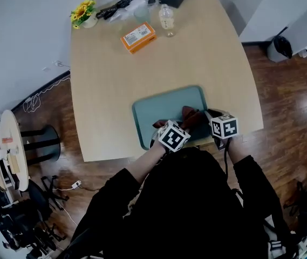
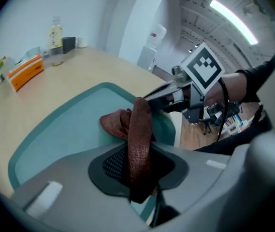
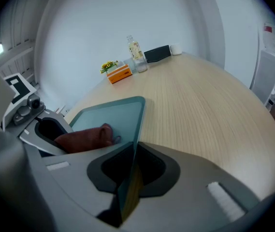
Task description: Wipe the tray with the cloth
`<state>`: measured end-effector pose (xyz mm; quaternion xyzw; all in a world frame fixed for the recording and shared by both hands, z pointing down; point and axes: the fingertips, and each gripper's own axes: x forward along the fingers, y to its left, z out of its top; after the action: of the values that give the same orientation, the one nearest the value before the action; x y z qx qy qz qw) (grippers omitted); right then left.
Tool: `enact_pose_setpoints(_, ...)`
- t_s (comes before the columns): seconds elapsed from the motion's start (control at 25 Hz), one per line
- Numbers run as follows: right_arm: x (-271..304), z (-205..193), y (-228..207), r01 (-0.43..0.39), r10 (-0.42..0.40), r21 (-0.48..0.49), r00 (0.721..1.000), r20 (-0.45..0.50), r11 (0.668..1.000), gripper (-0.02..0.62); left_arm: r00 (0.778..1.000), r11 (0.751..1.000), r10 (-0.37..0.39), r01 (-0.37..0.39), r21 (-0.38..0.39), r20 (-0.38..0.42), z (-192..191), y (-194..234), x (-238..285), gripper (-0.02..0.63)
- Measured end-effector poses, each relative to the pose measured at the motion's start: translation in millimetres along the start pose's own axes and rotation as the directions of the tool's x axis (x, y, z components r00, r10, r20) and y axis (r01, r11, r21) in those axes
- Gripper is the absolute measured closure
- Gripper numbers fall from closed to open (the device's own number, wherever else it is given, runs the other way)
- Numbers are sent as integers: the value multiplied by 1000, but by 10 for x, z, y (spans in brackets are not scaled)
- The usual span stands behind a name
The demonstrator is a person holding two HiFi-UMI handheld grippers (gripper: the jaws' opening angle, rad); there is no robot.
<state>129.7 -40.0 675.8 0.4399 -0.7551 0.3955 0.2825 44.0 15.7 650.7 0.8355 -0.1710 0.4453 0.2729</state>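
cloth (image 1: 188,116) over tray (image 1: 164,104), orange box (image 1: 138,38) — label unreadable

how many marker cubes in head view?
2. One marker cube rides the left tool, over the tray's near edge; the other rides the right tool, at the tray's near right corner. None seems hidden.

Brown cloth (image 1: 190,115) bunched on teal tray (image 1: 161,106).

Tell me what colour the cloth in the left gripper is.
Reddish brown, with a woven texture; the cloth shows best in the left gripper view.
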Motion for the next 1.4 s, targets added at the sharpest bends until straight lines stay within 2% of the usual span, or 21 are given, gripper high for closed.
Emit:
enact_pose_setpoints(0.16, -8, -20, -3, -8, 8, 7, 1000, 9, 1000, 566, 997, 981, -51, 61, 187, -56, 266, -373, 360, 540)
enact_pose_setpoints(0.24, -21, -24, -6, -13, 13, -2, 1000, 6, 1000, 566, 995, 968, -66, 82, 238, -75, 317, -510, 437, 540)
enact_pose_setpoints(0.44, -58, -23, -63, -17, 17, -5, 1000, 5, 1000, 566, 996, 969, -68, 82, 235, -65, 378, -620, 532, 538)
enact_pose_setpoints(0.64, -55, -30, -73, -15, 15, 0, 1000, 8, 1000, 566, 997, 970, -63, 73, 234, -48, 177, -516, 314, 538)
enact_pose_setpoints(0.76, -59, -48, -58, -13, 13, 1, 1000, 7, 1000, 566, 999, 981, -9, 17, 194, -42, -218, -243, 34, 538)
enact_pose_setpoints(0.88, -47, -52, -63, -13, 13, -1, 1000, 5, 1000, 566, 996, 995, 80, -76, 69, -50, -764, 196, -308, 538)
enact_pose_setpoints(1.04, -15, -34, -60, -13, 13, 2, 1000, 1, 1000, 566, 985, 986, 160, -163, -45, -67, -1443, 591, -743, 538)
enact_pose_setpoints(1.16, 3, -37, -36, -9, 9, -5, 1000, -4, 1000, 565, 986, 975, 167, -168, -145, -21, -1623, 617, -903, 535)
enact_pose_setpoints(1.2, 7, -38, -34, -7, 7, -5, 1000, -5, 1000, 566, 987, 976, 161, -163, -146, -20, -1619, 578, -884, 536)
enact_pose_setpoints(1.24, 9, -39, -34, -6, 6, -1, 1000, -5, 1000, 566, 988, 981, 153, -155, -113, -30, -1594, 517, -829, 537)
enact_pose_setpoints(1.32, 3, -37, -41, -6, 6, 19, 1000, -1, 1000, 568, 990, 991, 129, -128, 28, -60, -1459, 341, -639, 537)
enact_pose_setpoints(1.4, -4, -31, -46, -8, 8, 42, 1000, 4, 999, 571, 990, 977, 113, -95, 188, -82, -1206, 161, -407, 537)
